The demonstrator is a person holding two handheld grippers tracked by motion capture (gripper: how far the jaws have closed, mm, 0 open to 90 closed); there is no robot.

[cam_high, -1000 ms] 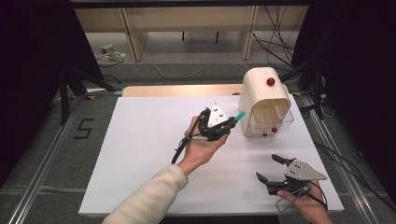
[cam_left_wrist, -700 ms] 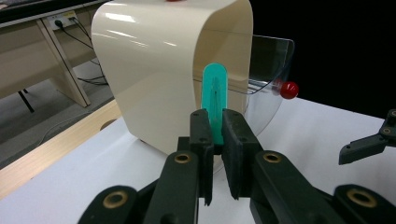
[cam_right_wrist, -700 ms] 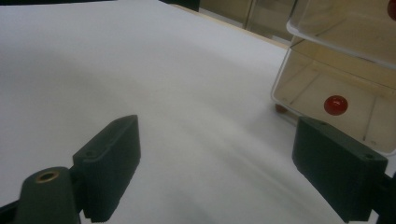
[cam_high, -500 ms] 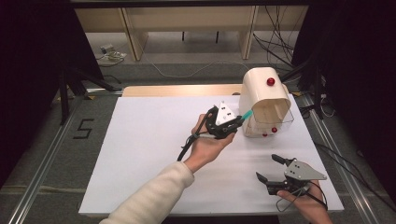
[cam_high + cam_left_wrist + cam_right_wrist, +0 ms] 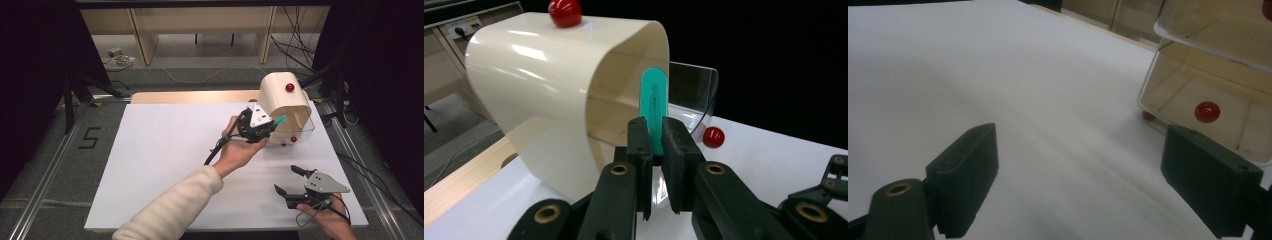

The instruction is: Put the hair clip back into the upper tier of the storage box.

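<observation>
Left claw carries a teal stick to the mouth of the cream bread-bin-shaped box.

The white tabletop fills the middle of the scene; on the floor to its left a taped "5" can be read. At the far right of the tabletop stands the cream box with a red knob on top and a clear front panel, with another red knob low on it. The left claw is pressed together on the teal stick, whose tip reaches the box's opening. The right claw rests at the near right edge, spread wide and pinching nothing.
</observation>
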